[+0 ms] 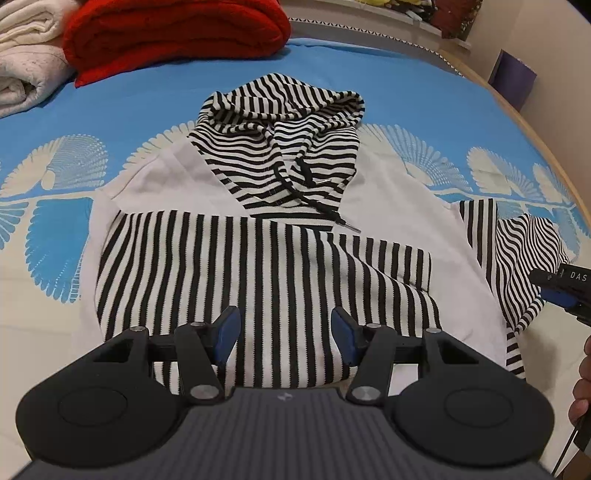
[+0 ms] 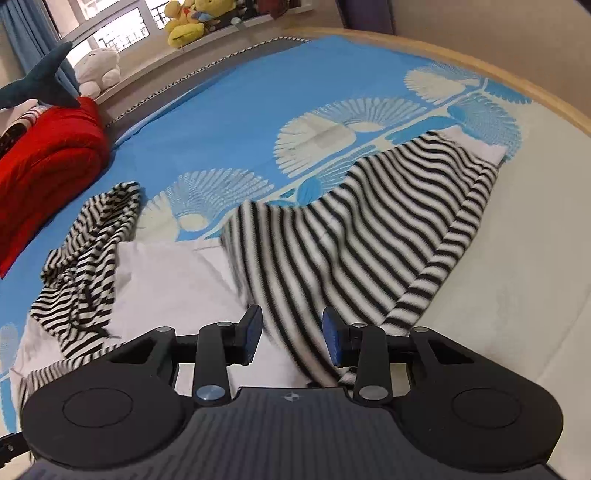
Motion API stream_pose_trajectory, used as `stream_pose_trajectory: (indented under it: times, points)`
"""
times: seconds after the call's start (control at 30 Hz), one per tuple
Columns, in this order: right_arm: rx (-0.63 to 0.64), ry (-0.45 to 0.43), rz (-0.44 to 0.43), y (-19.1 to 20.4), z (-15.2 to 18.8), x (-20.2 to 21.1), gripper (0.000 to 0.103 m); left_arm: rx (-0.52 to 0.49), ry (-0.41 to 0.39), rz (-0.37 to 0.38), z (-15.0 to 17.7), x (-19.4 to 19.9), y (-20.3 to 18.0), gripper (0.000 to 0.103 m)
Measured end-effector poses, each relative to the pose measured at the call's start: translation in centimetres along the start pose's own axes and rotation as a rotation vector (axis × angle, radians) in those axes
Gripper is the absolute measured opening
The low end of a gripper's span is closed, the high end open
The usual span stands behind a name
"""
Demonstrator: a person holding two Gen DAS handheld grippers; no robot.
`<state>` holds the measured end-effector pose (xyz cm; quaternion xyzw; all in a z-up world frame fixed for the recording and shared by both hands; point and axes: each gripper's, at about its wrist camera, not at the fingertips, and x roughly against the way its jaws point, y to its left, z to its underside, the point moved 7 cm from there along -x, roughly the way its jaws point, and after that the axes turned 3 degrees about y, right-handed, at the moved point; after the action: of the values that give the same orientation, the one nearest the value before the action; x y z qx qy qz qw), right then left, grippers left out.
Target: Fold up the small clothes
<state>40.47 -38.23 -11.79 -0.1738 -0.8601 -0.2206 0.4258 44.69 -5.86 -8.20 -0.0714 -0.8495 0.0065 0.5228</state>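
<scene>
Hoodie [image 1: 266, 258] lies on the bed [image 1: 424, 92], one sleeve folded across. Your left hand-held gripper [image 1: 284, 332] hovers apart, empty; the right hand-held gripper [image 2: 291, 339] seems clamped on the other sleeve [image 2: 351, 240]. Carry it across next.

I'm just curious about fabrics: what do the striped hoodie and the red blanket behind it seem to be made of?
The hoodie looks like a soft matte knit, probably cotton jersey: it drapes in limp folds, with black-and-white stripes and plain white panels. The red blanket seems a thicker, fuzzy knit or fleece; its rolled edges are plump and show faint ribbing. Neither fibre can be confirmed.
</scene>
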Motion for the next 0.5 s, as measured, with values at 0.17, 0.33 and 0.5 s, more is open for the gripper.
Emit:
stream_pose_trajectory:
  times: [0.17, 0.33, 0.5]
  points:
    - [-0.023, -0.033, -0.022, -3.3, -2.2, -0.8, 0.008, -0.007, 0.01, 0.001, -0.1, -0.7, -0.6, 0.06]
    - [-0.035, -0.114, 0.062, -8.8, -5.6, -1.5, 0.01, -0.008, 0.022, -0.001, -0.4, -1.3, -0.4, 0.06]
    - [-0.192, -0.103, 0.107, -13.8, -6.9, -3.7, 0.03, 0.013, 0.018, -0.005, -1.0, -1.4, 0.4, 0.06]
